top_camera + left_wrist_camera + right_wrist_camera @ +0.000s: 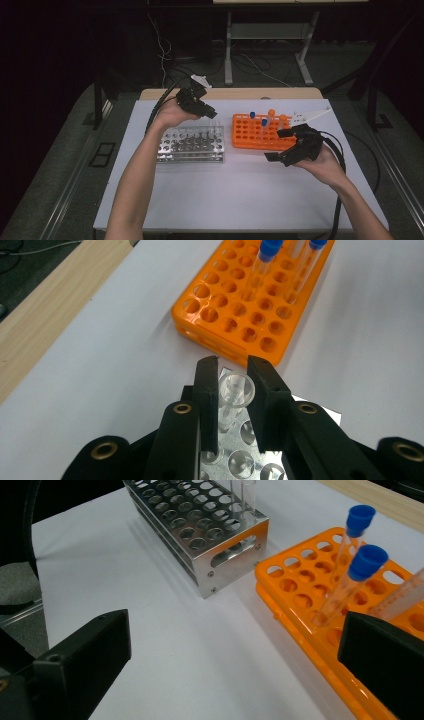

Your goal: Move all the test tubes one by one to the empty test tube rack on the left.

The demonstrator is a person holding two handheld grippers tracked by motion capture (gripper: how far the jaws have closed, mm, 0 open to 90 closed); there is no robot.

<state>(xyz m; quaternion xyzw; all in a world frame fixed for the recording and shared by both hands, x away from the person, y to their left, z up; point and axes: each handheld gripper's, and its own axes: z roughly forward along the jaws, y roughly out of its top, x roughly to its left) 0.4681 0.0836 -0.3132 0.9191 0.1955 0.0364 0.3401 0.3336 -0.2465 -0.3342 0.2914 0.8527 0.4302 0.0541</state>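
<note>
My left gripper (pixel 212 114) (pixel 234 371) is shut on a clear, uncapped test tube (pixel 234 390) just below its rim. The tube's lower end reaches into a hole of the metal rack (pixel 190 145) (pixel 245 455), at the corner nearest the orange rack (pixel 250 132) (pixel 240 315). That clear tube (pixel 247 500) stands upright at the metal rack's (pixel 200 525) corner in the right gripper view. My right gripper (pixel 272 156) (pixel 235 630) hovers in front of the orange rack (pixel 300 585), open, with nothing held. Two blue-capped tubes (pixel 252 115) (pixel 260 270) (pixel 350 540) stand in the orange rack.
Two orange-capped tubes (pixel 271 112) also stand in the orange rack. Both racks sit on a white sheet (pixel 240 195) over a wooden table whose far edge (pixel 230 93) shows. Cables trail from both grippers.
</note>
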